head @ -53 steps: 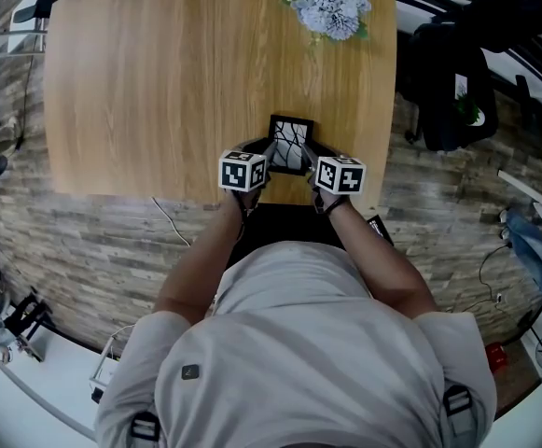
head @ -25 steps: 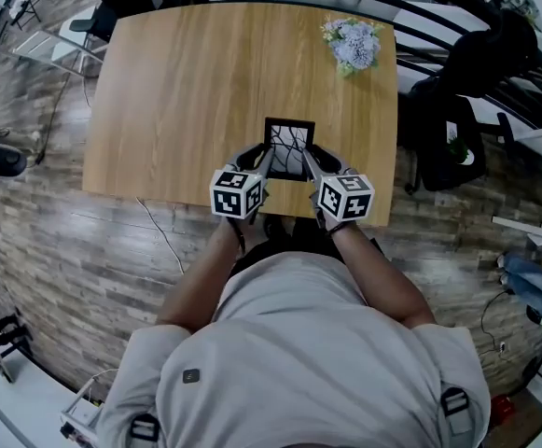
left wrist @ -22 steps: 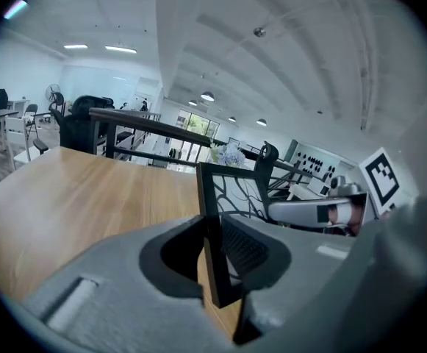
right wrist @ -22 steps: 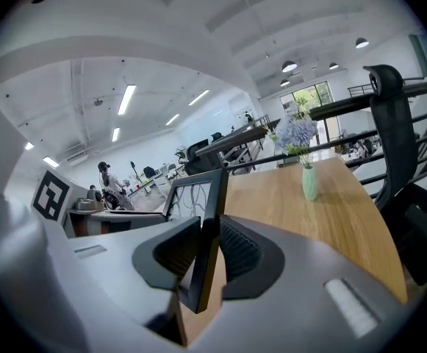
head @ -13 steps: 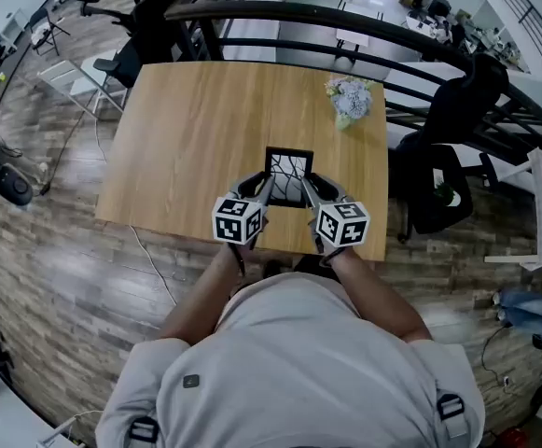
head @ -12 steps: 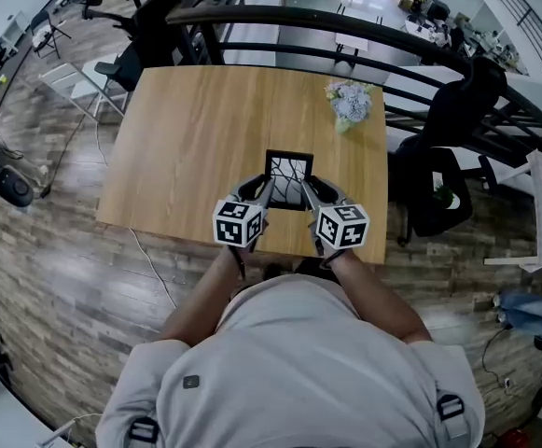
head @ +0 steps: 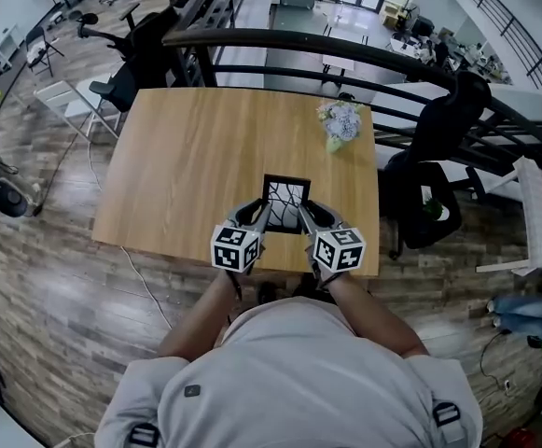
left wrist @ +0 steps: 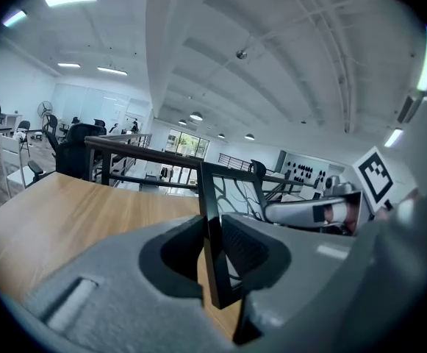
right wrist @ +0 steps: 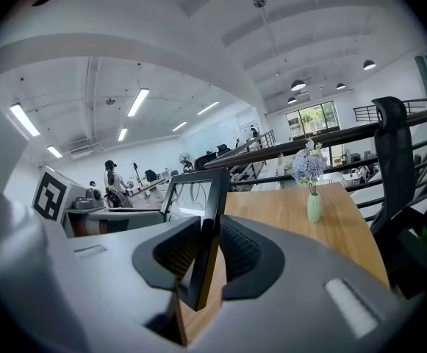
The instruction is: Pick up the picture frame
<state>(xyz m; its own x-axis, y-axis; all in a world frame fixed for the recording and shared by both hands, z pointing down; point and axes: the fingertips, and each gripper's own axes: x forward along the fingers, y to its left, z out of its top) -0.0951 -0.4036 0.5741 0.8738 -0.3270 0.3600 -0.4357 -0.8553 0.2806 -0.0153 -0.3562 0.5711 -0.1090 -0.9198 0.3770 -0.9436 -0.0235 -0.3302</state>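
Well, my left claw [head: 264,211] grips the picture frame [head: 286,197] by its left edge, my right claw [head: 304,212] by its right. It hangs upright over the worktop's [head: 187,147] near edge, seemingly lifted clear, so the pickup looks done.

No legible text, number or brand in any view.

Sign-like marks only:
- Black-and-white square code patterns on the left white marker cube [head: 238,248], carried by the left tongs [head: 265,209], and on the right white marker cube [head: 339,247], carried by the right tongs [head: 302,210], centre of the head view. These are patterns, not letters.
- One such pattern face also shows at the right edge of the left gripper view and at the left edge of the right gripper view.
- Small grey emblem [head: 189,391] on the person's grey shirt [head: 298,381], lower left: too small to read.
- Black picture frame [head: 286,194]: branch drawing, no lettering.
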